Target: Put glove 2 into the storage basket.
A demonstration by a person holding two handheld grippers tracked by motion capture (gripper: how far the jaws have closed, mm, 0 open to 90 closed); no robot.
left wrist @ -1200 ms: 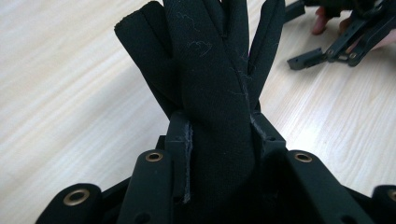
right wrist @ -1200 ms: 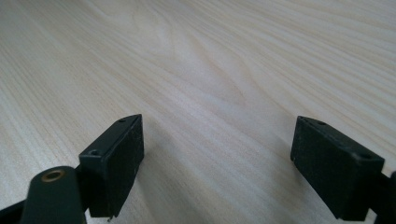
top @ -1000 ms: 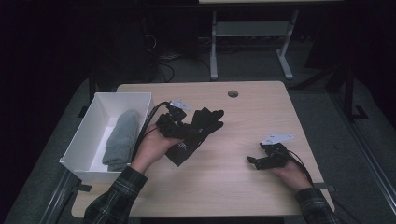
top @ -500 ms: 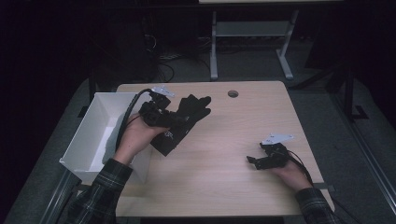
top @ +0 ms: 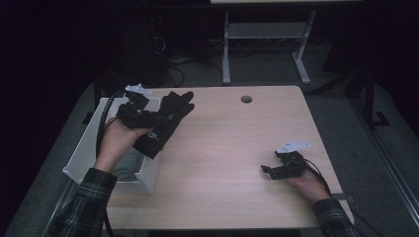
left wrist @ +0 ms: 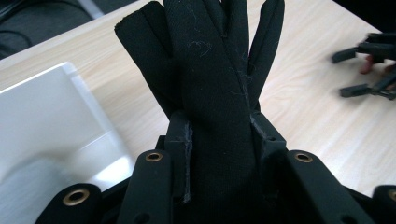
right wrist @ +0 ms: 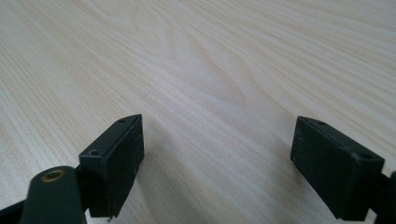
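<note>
Pale wood grain covers the table [top: 232,163], which stands in a dark room with black flooring around it. Nearest the person, close to the table's right edge, the right gripper [top: 271,171] rests on the bare wood with its jaws spread wide and nothing between them; the right gripper view shows the two black pads [right wrist: 116,158] well apart above the tabletop. Toward the left edge, the left gripper [top: 157,118] is raised off the table, its jaws clamped on a black glove [top: 168,123], whose fingers fan out past the tips while the cuff hangs down; the left gripper view shows the glove [left wrist: 210,93] pinched between both pads. Just beside and below it, a white bin [top: 89,148] stands at the table's left edge with a grey cloth [top: 129,163] lying inside. Farther back, a small round hole [top: 246,99] sits near the far edge.
</note>
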